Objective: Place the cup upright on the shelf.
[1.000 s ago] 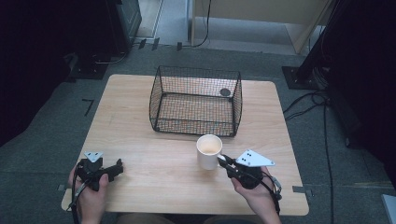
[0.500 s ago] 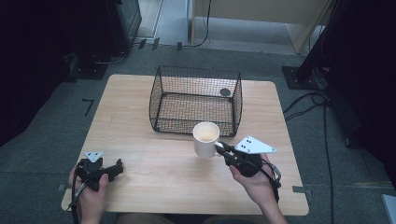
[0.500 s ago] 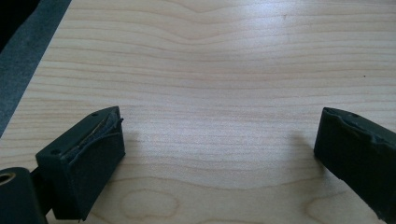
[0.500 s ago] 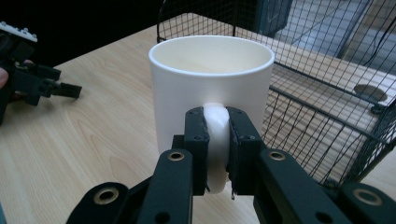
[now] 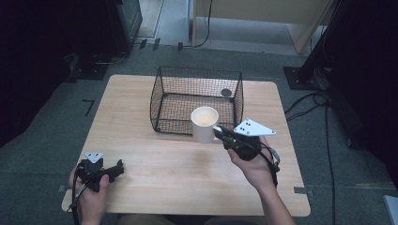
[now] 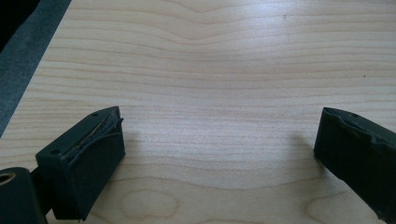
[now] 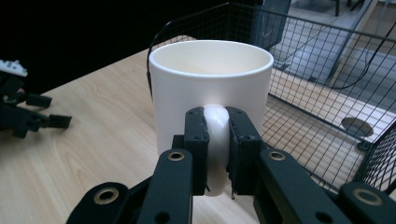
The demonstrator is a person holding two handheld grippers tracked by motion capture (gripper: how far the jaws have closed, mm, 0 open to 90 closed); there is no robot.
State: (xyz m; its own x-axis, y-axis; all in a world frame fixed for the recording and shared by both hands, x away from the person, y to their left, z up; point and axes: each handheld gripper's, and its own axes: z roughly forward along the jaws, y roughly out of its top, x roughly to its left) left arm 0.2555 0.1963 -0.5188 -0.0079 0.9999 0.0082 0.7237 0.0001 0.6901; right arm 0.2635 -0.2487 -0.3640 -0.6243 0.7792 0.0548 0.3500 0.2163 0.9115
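A white mug (image 5: 204, 123) hangs in the air just in front of the black wire basket (image 5: 197, 79), upright and empty inside. My right gripper (image 5: 219, 133) is shut on its handle, with both pads clamping the white handle (image 7: 215, 140) in the right gripper view. The mug body (image 7: 210, 88) rises right ahead of the jaws there. My left gripper (image 5: 117, 168) rests low near the table's front left corner. Its jaws stand wide apart over bare wood in the left gripper view, with nothing between them (image 6: 219, 149).
The wire basket stands at the middle back of the wooden table (image 5: 141, 178) and holds a small dark round disc (image 5: 226, 93) at its far right corner. Cables (image 5: 324, 117) trail on the grey floor to the right.
My right gripper has lifted the mug off the table and carried it up and away, toward the basket's front wall. The left gripper has stayed where it was.
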